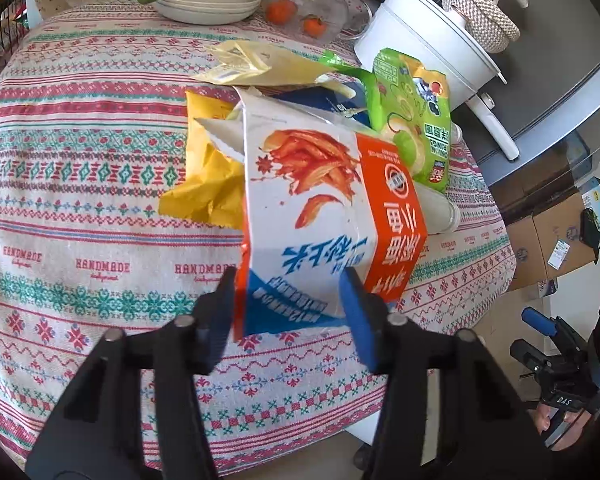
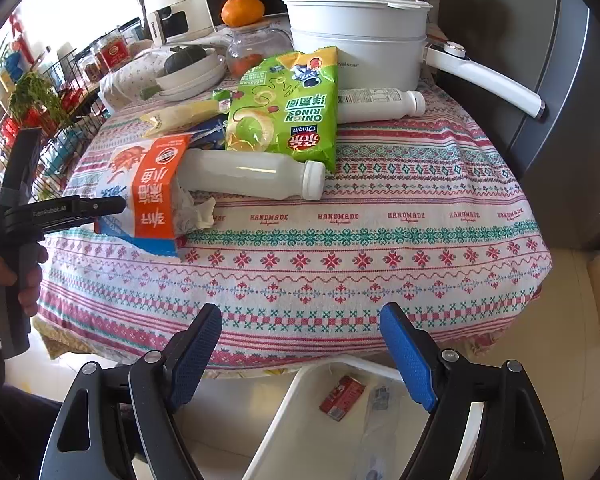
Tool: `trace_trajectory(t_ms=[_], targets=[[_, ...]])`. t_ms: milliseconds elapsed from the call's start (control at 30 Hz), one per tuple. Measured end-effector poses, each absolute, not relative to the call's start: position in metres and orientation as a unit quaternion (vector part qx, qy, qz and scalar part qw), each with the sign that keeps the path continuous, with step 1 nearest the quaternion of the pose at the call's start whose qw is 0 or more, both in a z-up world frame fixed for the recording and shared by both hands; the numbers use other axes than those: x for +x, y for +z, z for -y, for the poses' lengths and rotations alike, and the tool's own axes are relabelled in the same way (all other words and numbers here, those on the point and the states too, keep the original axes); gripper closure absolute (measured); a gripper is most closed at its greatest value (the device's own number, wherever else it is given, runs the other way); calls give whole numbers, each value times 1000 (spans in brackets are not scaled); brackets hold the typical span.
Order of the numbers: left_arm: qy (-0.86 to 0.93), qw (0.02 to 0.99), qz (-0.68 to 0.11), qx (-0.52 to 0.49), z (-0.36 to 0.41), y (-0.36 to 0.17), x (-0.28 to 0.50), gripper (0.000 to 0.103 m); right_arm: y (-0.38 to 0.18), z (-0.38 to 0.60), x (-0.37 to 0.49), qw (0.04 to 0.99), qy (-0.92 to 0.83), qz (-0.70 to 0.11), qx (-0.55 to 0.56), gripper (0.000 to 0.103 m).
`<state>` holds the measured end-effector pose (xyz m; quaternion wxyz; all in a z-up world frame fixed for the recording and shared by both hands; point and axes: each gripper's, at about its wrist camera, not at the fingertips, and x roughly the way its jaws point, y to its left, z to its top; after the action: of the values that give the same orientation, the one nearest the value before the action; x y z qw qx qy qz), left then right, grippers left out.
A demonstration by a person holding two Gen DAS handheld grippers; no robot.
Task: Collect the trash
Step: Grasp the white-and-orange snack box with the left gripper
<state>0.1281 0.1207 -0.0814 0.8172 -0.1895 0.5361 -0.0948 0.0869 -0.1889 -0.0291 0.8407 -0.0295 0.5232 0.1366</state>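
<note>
Snack bag (image 1: 308, 216), orange and white: gripped by left claw (image 1: 290, 312) above desk (image 1: 80, 220). Right claw (image 2: 300, 356): held open, empty, over white bin (image 2: 284, 420).

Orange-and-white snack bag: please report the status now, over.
Left gripper shut on snack bag, near table edge. Right gripper open, empty, above white bin. Bottle and green bag lie behind it.

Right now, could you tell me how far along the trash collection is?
Done: a red wrapper lies in the white bin. In hand: the left gripper clamps the orange-and-white snack bag. Left: green onion-rings bag, two white plastic bottles, yellow wrappers. The right gripper is open.
</note>
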Motion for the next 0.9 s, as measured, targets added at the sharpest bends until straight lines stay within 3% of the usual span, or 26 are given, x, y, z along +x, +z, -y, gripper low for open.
trace_trajectory(t_ms=[67, 267, 633, 900], targets=[[-107, 819, -532, -187, -117, -77, 125, 77, -30, 189, 86, 840, 135, -525, -31, 20], [-139, 839, -497, -174, -102, -48, 111, 97, -31, 192, 87, 840, 126, -527, -27, 20], [-139, 876, -433, -159, -110, 4, 82, 102, -31, 179, 103, 840, 120, -529, -16, 20], [-129, 887, -429, -115, -111, 15, 66, 102, -37, 132, 135, 838, 163, -507, -118, 20]])
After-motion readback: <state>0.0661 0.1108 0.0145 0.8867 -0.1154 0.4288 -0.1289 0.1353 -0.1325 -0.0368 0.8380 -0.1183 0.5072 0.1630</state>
